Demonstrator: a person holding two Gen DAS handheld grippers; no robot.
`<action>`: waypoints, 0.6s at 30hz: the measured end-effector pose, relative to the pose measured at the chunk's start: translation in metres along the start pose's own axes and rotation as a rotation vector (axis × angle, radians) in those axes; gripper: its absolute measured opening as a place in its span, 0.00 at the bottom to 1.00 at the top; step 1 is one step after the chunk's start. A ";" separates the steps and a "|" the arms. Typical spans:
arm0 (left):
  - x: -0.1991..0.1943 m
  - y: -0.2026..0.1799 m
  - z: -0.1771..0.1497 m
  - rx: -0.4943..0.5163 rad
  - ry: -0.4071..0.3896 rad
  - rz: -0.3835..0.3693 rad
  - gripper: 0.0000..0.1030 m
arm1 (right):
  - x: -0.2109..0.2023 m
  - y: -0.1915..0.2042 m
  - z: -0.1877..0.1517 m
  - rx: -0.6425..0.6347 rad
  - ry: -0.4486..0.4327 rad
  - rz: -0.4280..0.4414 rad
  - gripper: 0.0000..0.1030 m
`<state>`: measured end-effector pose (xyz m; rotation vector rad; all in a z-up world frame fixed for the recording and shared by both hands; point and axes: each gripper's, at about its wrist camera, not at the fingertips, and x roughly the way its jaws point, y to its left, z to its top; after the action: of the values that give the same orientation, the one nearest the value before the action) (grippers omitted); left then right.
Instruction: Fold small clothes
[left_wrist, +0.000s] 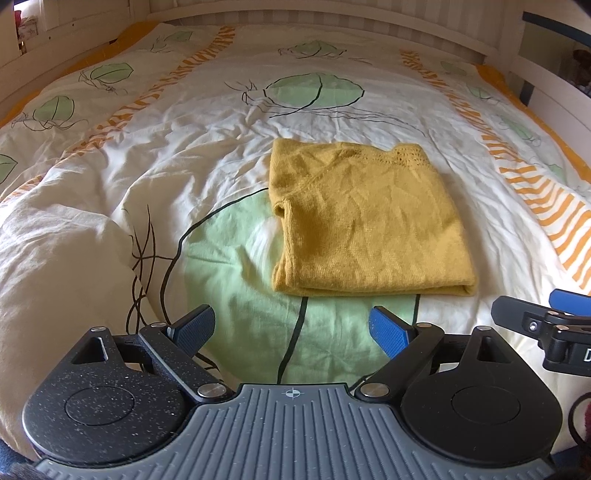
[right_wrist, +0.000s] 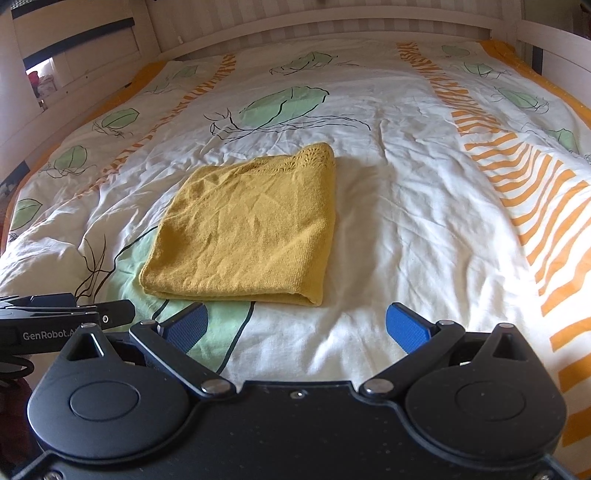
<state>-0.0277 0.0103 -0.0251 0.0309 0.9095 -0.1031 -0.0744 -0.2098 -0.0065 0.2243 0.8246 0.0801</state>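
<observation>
1. Both grippers hang with jaws spread wide and nothing between them: the left gripper (left_wrist: 293, 332) and the right gripper (right_wrist: 297, 326) each point down at the duvet (right_wrist: 424, 229), side by side, clear of the cloth.
2. Just ahead of the left gripper, slightly toward its right, lies the yellow knitted top (left_wrist: 365, 221), folded into a neat rectangle. From the right gripper the same top (right_wrist: 247, 229) sits just ahead and toward its left.
3. Its near edge is a doubled fold facing both grippers; the lacy neckline lies at the far edge. By my reading the fold is finished or one step short of it.
4. Risk: the knit is soft and loose. If a pad catches only the top layer at the near edge, the layers could peel apart and the rectangle could open.
5. Risk: the duvet beneath is wrinkled and yielding. A low approach could pinch the bedding along with the top and drag both.
6. Risk: the grippers stand close together, so turning one inward could knock the other.
7. A sleeve opening shows on the top's left side; a finger snagging there could pull the sleeve out.
</observation>
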 end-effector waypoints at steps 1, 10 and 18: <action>0.001 0.000 0.000 -0.002 0.002 0.000 0.88 | 0.001 0.000 0.000 0.002 0.002 0.001 0.99; 0.006 0.004 0.004 -0.008 0.017 -0.005 0.88 | 0.004 -0.001 0.003 0.005 0.012 0.000 0.99; 0.013 0.005 0.009 -0.012 0.038 -0.007 0.88 | 0.011 0.000 0.009 0.008 0.028 0.002 0.99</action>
<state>-0.0127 0.0138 -0.0300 0.0183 0.9480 -0.1043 -0.0600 -0.2095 -0.0083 0.2316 0.8529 0.0818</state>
